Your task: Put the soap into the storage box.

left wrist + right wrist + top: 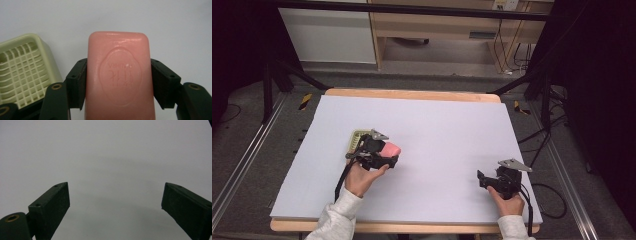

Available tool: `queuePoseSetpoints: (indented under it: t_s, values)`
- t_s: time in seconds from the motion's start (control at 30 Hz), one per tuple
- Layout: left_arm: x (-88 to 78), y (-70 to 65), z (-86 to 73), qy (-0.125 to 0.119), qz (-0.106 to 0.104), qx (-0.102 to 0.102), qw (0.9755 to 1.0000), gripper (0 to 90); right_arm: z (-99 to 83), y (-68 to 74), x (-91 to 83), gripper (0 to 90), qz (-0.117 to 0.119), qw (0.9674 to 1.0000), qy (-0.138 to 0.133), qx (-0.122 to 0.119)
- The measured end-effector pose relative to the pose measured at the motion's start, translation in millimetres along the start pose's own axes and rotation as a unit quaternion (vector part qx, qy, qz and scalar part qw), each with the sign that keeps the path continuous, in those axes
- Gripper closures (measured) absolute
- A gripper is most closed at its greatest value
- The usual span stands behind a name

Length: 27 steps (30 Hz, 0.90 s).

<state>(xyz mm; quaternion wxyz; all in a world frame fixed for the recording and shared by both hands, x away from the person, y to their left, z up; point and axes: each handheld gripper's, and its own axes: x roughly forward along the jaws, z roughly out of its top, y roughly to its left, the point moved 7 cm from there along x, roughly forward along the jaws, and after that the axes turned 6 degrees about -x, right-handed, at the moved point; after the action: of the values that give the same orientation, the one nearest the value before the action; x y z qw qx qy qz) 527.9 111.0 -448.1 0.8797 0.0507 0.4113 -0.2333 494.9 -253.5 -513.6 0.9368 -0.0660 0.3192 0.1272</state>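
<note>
Your left gripper point(117, 82) pinches the pink soap bar point(118, 75) by its long sides, holding it above the pale table cover point(437, 130) just beside the green soap dish point(22, 70), which sits at the gripper's left in its own view. Your right gripper point(115, 205) rests near the table's right front with its jaws spread wide and nothing between them.

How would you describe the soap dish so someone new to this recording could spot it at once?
Start at the pale sheet covering the table and go to the person's left gripper, shut on a pink soap bar. Just behind that gripper sits the soap dish, partly hidden by it in the high view. It is a pale yellow-green rounded tray with a white grid insert, empty, unlike the solid pink bar.
</note>
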Motion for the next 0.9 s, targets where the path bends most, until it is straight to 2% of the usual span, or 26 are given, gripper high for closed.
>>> queuePoseSetpoints:
  t_s: [0.33,0.9]
  values:
    - [-3.0,25.6,4.0,-0.009,0.019,-0.026,0.9994,37.1,-0.2,-0.3,0.1,8.5,0.000,1.0000,0.001,-0.001]
    - [-1.8,55.8,8.3,-0.020,0.041,-0.062,0.9970,37.1,-0.5,-0.6,0.8,8.5,0.000,1.0000,0.002,-0.003]
